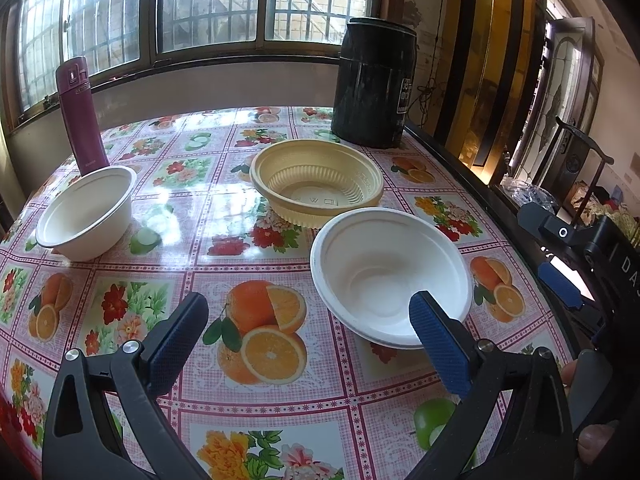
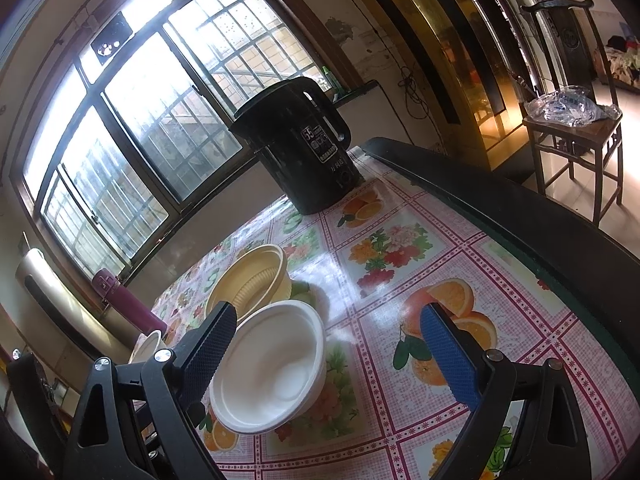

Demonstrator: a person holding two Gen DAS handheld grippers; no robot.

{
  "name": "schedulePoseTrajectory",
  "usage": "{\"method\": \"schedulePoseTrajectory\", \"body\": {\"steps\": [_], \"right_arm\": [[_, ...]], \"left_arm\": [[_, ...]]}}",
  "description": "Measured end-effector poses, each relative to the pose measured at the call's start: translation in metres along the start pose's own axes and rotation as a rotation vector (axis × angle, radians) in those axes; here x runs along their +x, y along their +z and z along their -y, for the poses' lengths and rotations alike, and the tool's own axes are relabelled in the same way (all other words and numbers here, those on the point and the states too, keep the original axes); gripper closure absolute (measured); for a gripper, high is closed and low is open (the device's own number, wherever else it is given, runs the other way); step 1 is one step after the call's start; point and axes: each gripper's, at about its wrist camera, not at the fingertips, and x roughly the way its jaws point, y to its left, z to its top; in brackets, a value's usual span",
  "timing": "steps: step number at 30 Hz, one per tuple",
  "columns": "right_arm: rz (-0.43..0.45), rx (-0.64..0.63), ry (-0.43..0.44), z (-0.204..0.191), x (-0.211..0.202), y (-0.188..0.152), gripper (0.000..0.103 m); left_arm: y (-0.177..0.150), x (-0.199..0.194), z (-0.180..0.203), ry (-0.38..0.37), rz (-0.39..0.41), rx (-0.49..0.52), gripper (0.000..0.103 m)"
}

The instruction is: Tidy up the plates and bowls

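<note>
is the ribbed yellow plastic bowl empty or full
Empty: the ribbed yellow plastic bowl stands upright, its bare inner base showing in the left wrist view.

Left wrist cam sat low over the near table edge, level, facing the window across the tablecloth (image 1: 280,392). Right wrist cam sat further right, rolled hard, aimed left-forward, close over the same cloth. Overlap: near white bowl (image 1: 390,276) (image 2: 272,368), yellow bowl (image 1: 316,186) (image 2: 250,278), black kettle (image 1: 374,82) (image 2: 304,148), maroon flask (image 1: 80,114) (image 2: 126,302), far white bowl (image 1: 88,212) (image 2: 146,346). The right gripper's body showed at left cam's right edge.
</note>
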Motion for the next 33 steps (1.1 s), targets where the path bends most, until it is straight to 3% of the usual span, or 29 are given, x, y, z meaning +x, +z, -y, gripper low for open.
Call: {"method": "schedulePoseTrajectory", "body": {"steps": [33], "right_arm": [[0.016,-0.017,0.014,-0.0054,-0.0042,0.0036,0.008]], "left_arm": [[-0.0021,-0.0027,0.0088,-0.004,0.012,0.028,0.002]]}}
